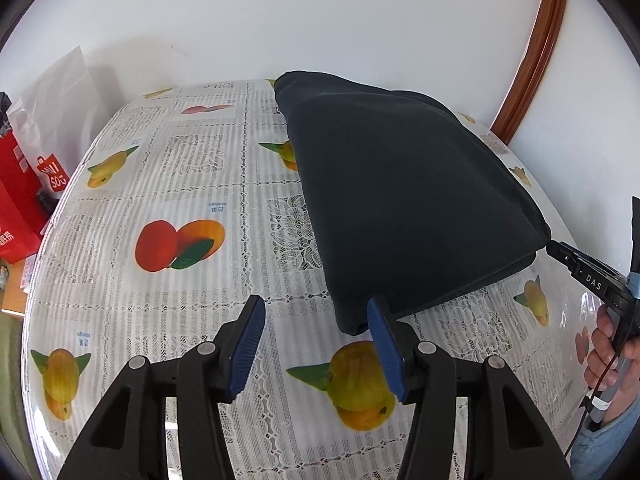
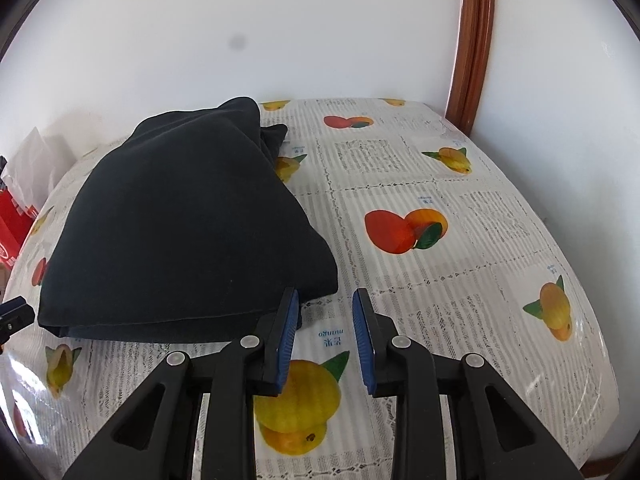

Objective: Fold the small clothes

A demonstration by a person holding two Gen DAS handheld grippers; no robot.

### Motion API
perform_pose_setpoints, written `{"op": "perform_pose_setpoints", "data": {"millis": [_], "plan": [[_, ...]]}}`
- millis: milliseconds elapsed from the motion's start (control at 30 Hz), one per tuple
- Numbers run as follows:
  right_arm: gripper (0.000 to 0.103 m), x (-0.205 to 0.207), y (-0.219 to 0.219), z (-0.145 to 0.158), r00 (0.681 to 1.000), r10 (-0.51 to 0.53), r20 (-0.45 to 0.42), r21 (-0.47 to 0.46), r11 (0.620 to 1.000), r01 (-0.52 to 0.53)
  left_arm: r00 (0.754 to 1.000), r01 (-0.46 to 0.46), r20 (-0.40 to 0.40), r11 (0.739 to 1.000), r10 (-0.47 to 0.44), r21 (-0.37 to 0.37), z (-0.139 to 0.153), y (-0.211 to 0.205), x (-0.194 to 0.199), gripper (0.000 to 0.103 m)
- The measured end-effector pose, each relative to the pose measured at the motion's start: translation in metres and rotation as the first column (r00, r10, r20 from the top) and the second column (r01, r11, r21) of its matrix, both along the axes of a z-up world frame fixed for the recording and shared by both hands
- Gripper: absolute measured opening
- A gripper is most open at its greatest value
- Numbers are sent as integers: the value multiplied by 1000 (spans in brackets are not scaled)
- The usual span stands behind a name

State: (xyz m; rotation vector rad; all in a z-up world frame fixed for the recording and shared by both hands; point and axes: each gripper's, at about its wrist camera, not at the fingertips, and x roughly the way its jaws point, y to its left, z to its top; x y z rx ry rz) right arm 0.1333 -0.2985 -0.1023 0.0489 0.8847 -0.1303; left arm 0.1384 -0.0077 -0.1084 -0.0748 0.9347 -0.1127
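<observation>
A dark navy folded garment (image 1: 400, 200) lies on the table with the fruit-print cloth (image 1: 180, 200); it also shows in the right wrist view (image 2: 180, 224). My left gripper (image 1: 316, 316) is open and empty, just in front of the garment's near left corner, its right pad (image 1: 386, 352) beside the cloth edge. My right gripper (image 2: 326, 308) is open and empty at the garment's near right corner, its left pad (image 2: 289, 336) next to the fold. The right gripper's body (image 1: 592, 280) shows at the garment's right edge in the left wrist view.
A red box (image 1: 16, 208) and a white shopping bag (image 1: 56, 120) stand off the table's left side. A white wall runs behind the table, with a brown wooden frame (image 2: 472, 40) at the right. The table's right part (image 2: 460, 220) holds only the printed cloth.
</observation>
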Motion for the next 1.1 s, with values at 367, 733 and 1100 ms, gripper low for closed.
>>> {"op": "perform_pose_setpoints", "data": {"millis": [367,733,1100], "plan": [[46,-46,8,40,1000,6,26,8,1000,-7,994,-45,101,997,39,57,43,-6,-43,80],[83,-108,29,90,994,21,103,10,1000,-22,986,-36,165,998,26,60,83,-21,-94,90],[103,-174,48,128,979,4,205,-27,1000,2,973,-16,233,996,-4,83,104,-23,-147,99]]}}
